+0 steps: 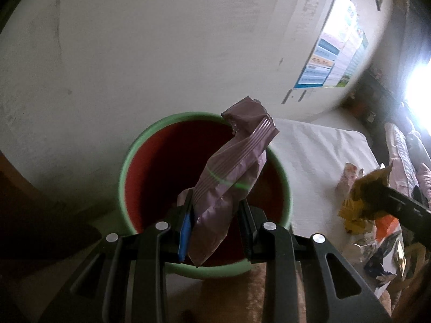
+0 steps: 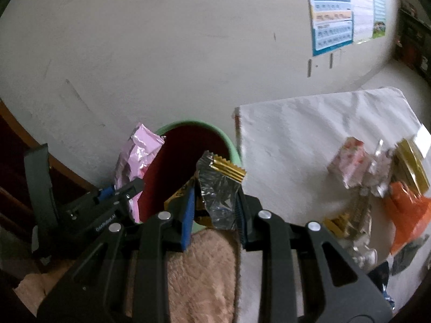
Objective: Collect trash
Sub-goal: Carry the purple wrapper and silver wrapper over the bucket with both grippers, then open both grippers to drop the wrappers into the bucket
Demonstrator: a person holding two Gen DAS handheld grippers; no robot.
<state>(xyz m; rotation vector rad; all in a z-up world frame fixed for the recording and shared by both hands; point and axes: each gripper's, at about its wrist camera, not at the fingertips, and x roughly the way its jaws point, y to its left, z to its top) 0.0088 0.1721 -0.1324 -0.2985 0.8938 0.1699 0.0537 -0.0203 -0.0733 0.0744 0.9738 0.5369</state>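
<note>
A green bin (image 1: 126,161) with a dark red inside stands by the wall, left of the white-covered table (image 1: 317,145). My left gripper (image 1: 215,223) is shut on a pink wrapper (image 1: 231,172) and holds it over the bin's mouth. In the right wrist view the bin (image 2: 231,148) is just ahead, with the left gripper (image 2: 126,191) and its pink wrapper (image 2: 137,156) at its left rim. My right gripper (image 2: 215,204) is shut on a yellow and silver foil wrapper (image 2: 221,188) at the bin's near rim. It also shows in the left wrist view (image 1: 377,196).
Several wrappers lie in a pile on the table's right side: a pink one (image 2: 347,161), a gold one (image 2: 412,161), an orange one (image 2: 406,212). A tan fuzzy rug (image 2: 199,269) lies below the grippers. A poster (image 2: 334,13) hangs on the wall.
</note>
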